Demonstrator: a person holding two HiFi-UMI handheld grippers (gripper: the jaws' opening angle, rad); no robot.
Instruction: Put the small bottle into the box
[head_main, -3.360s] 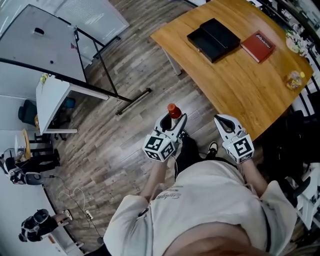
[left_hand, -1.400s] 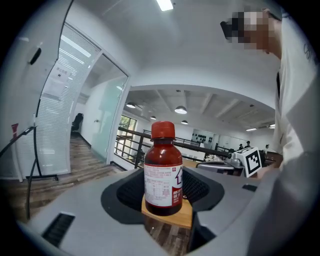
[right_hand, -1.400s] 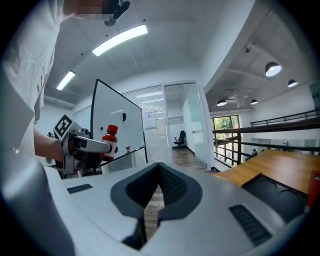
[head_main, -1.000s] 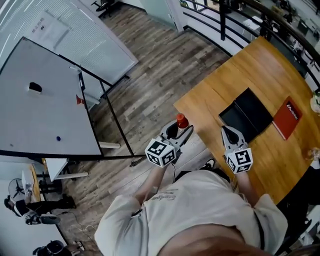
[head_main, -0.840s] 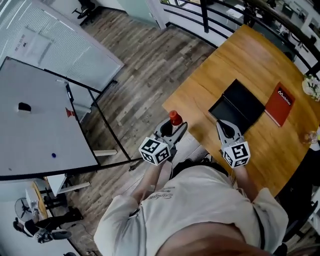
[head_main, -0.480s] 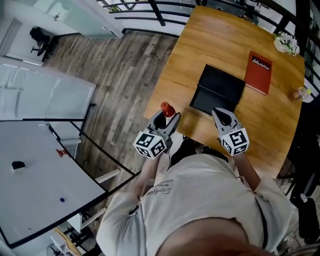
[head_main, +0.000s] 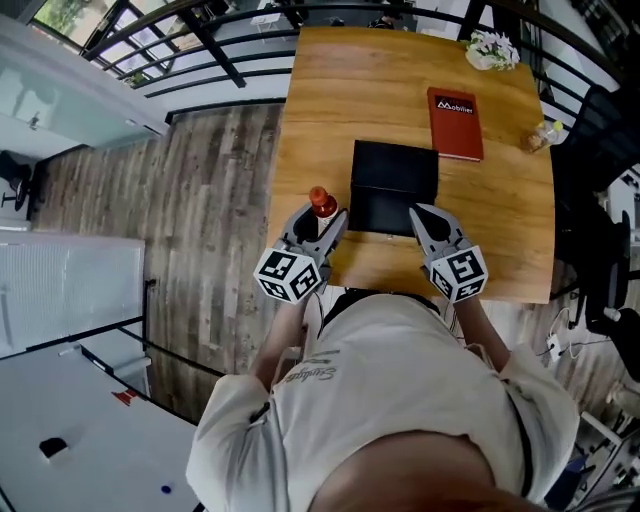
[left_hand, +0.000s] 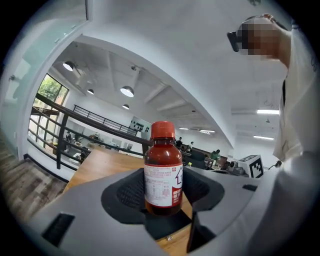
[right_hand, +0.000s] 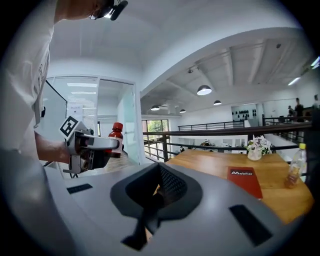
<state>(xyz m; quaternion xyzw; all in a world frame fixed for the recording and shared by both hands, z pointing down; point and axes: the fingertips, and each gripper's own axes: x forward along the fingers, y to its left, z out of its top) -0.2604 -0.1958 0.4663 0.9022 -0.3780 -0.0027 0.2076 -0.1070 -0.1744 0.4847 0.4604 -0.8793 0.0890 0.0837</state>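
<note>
The small brown bottle (left_hand: 163, 170) has a red cap and a white label. It stands upright between the jaws of my left gripper (left_hand: 164, 202), which is shut on its lower half. In the head view the bottle (head_main: 321, 203) and left gripper (head_main: 316, 225) hover over the wooden table's near left edge. The open black box (head_main: 393, 185) lies on the table just right of them. My right gripper (head_main: 421, 214) hangs shut and empty at the box's near right corner. The right gripper view shows its jaws (right_hand: 159, 194) pressed together, with the left gripper (right_hand: 95, 145) and bottle (right_hand: 116, 133) off to the left.
A red book (head_main: 456, 124) lies beyond the box, also seen in the right gripper view (right_hand: 245, 181). A flower bunch (head_main: 490, 48) and a clear plastic bottle (head_main: 545, 135) sit at the far right of the table (head_main: 310, 110). Black railings run behind the table.
The person has turned and stepped up to the table, so the box now lies straight ahead between the grippers. The left gripper kept hold of the bottle and the right stayed shut.
</note>
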